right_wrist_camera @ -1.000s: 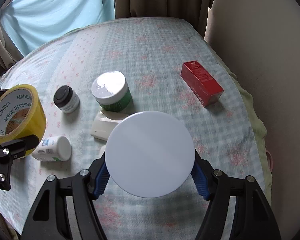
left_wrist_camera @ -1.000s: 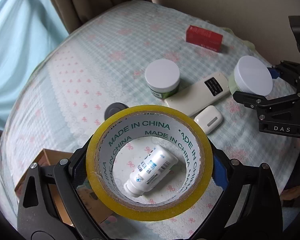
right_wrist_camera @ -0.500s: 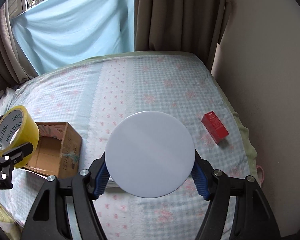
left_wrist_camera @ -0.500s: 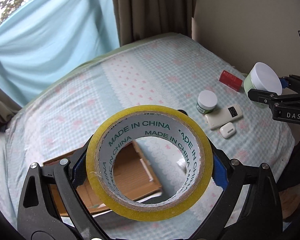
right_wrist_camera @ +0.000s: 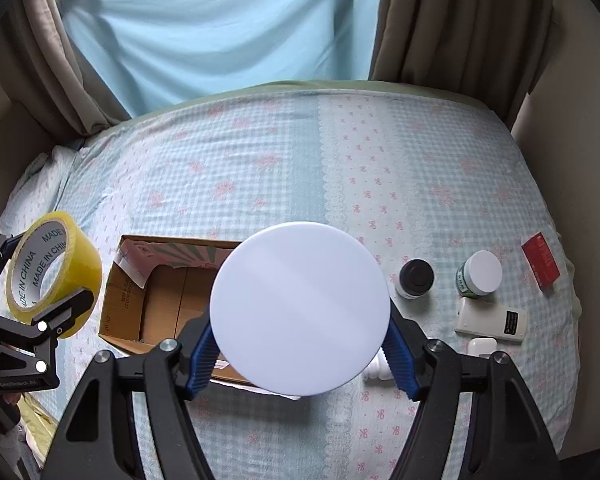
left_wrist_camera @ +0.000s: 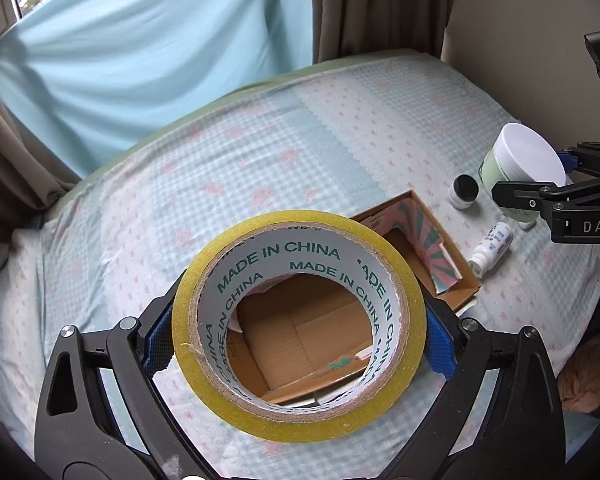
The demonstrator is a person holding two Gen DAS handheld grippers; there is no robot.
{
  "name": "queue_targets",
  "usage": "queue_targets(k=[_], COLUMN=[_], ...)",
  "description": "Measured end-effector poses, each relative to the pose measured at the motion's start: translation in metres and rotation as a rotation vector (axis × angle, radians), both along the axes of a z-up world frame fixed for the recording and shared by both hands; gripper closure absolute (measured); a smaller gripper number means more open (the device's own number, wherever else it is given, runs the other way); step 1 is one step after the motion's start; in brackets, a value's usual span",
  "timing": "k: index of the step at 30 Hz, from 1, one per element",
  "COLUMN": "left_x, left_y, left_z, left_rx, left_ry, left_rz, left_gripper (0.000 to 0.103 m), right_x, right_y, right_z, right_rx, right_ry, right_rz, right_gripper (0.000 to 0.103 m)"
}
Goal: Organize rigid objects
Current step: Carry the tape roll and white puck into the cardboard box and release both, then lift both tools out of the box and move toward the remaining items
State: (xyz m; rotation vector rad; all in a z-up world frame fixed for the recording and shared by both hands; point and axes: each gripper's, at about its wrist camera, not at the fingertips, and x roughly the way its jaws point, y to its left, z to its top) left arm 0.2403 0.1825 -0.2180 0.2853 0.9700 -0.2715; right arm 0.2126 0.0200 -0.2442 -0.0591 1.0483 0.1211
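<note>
My left gripper point(left_wrist_camera: 299, 334) is shut on a yellow tape roll point(left_wrist_camera: 300, 408) and holds it above the open cardboard box point(left_wrist_camera: 452, 280). The roll also shows in the right wrist view point(right_wrist_camera: 80, 264). My right gripper point(right_wrist_camera: 300, 350) is shut on a white-lidded green jar point(right_wrist_camera: 300, 308), held in the air over the box's point(right_wrist_camera: 160, 304) right end. The jar also shows in the left wrist view point(left_wrist_camera: 528, 156).
On the checked bed cover point(right_wrist_camera: 300, 160), right of the box, lie a black-capped small jar point(right_wrist_camera: 415, 279), a second white-lidded jar point(right_wrist_camera: 480, 274), a white remote point(right_wrist_camera: 492, 320), a white earbud case point(right_wrist_camera: 482, 347), a white bottle point(left_wrist_camera: 493, 248) and a red box point(right_wrist_camera: 541, 262). Curtains hang behind the bed.
Both grippers have kept their loads and moved left towards the box. The left gripper now looks down into the box through the roll. The right gripper's jar now overlaps the box.
</note>
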Motion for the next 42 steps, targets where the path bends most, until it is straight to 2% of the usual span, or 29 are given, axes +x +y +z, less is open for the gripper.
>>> queue_targets(k=[5,9,14,17,29,30,32,37,42], left_x=[0.022,0.04,0.06,0.069,0.085,0.086,0.085,0.083,0.085], left_y=[0.028,0.031,0.025,0.029,0.032,0.031,0.029,0.031,0.034], left_z=[-0.049,-0.1,-0.16,-0.182,-0.198,-0.199,-0.197,-0.186,-0.18], left_rx=[-0.009,0.013,0.029,0.016,0.042,0.052,0.036,0.019,0.01], left_ry=[0.083,0.155,0.225,0.261,0.318,0.324,0.332,0.317,0.312], left_rz=[-0.001,-0.02,-0.04,-0.028,-0.022,-0.025,-0.046,-0.041,-0.032], left_gripper=[0.007,0.007,0.007,0.007,0.007,0.007,0.0,0.0,0.0], right_x=[0.027,0.049,0.07,0.076,0.078,0.078,0.076,0.068,0.069], right_y=[0.041,0.066,0.074,0.079,0.09,0.091,0.095,0.094,0.085], right_z=[-0.046,-0.093,-0.156,-0.175,-0.197,-0.198,-0.196,-0.184,-0.184], right_rx=[-0.015,-0.051,-0.088,-0.133,-0.244,-0.249,-0.2,-0.226,-0.22], right_ry=[0.087,0.15,0.228,0.239,0.243,0.256,0.296,0.251,0.259], right_rz=[0.031,0.061,0.075,0.111,0.314,0.33,0.389,0.434,0.4], right_gripper=[0.036,0.036,0.036,0.036,0.035,0.032,0.001,0.0,0.0])
